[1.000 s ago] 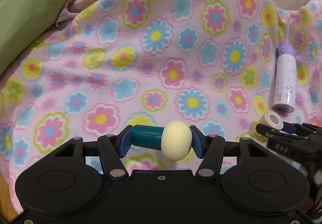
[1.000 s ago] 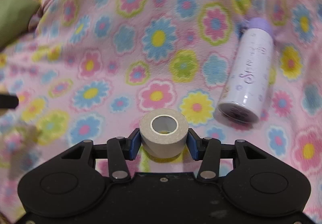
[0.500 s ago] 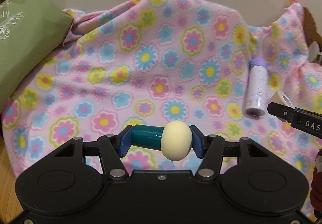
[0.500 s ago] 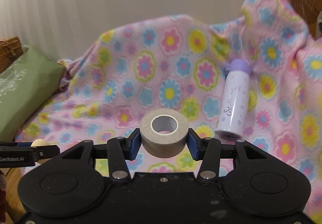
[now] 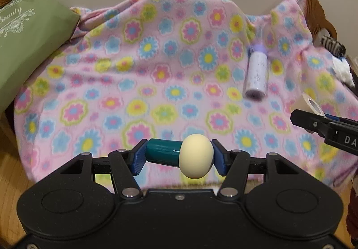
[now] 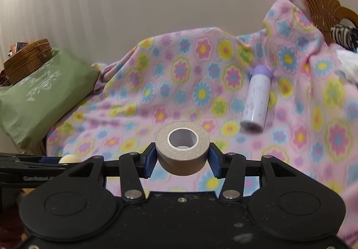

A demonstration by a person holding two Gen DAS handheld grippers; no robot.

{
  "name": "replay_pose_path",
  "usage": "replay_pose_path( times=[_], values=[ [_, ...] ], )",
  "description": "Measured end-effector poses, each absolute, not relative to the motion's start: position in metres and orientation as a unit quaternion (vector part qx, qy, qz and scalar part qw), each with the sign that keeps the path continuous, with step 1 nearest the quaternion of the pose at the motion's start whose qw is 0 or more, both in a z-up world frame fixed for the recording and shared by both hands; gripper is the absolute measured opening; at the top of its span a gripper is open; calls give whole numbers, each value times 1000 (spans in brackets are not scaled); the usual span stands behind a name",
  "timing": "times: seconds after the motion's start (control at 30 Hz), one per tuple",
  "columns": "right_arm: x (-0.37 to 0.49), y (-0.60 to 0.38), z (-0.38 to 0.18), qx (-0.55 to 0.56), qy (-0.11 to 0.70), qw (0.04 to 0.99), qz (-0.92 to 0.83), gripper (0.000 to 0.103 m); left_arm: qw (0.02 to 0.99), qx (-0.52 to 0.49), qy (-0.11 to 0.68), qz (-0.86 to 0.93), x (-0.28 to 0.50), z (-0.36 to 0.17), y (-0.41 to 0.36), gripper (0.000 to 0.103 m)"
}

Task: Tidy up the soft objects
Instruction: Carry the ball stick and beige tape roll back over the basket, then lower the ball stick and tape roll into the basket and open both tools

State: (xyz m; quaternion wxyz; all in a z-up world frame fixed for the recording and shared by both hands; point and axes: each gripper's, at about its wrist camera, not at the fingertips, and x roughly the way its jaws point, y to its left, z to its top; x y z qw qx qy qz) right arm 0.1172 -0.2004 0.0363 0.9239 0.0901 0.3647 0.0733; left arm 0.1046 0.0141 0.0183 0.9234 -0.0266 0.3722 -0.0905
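Note:
My left gripper (image 5: 177, 156) is shut on a teal stick with a cream ball end (image 5: 162, 155), held crosswise between the blue pads above the near edge of a pink flowered blanket (image 5: 156, 70). My right gripper (image 6: 182, 155) is shut on a roll of brown tape (image 6: 179, 160), hole facing up, over the same blanket (image 6: 190, 83). In the left wrist view the right gripper (image 5: 313, 119) and its tape (image 5: 311, 103) show at the right edge. The right wrist view catches the left gripper (image 6: 44, 160) low on the left, with the cream ball (image 6: 69, 158) peeking out.
A white bottle with a lilac cap (image 5: 256, 74) (image 6: 257, 101) lies on the blanket at the right. A green pillow (image 5: 26, 47) (image 6: 40, 96) and a wicker basket (image 6: 29, 56) sit left. A zebra-striped item (image 6: 342, 34) and a wooden fan shape (image 6: 322, 3) are far right. Wooden floor (image 5: 9, 170) lies below.
Both grippers have drawn back and up from the blanket, so the wall, pillow and basket have come into view. Each still holds its object, and the bottle has not moved.

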Motion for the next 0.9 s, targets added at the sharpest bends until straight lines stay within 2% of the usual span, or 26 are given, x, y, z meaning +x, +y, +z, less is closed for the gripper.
replay_pose_path(
  times=[0.5, 0.9],
  values=[
    [12, -185, 30, 85, 413, 903, 86, 47, 914, -35, 396, -74, 34, 2, 9, 56],
    [-10, -174, 18, 63, 449, 888, 83, 48, 910, -25, 411, -55, 18, -13, 5, 56]
  ],
)
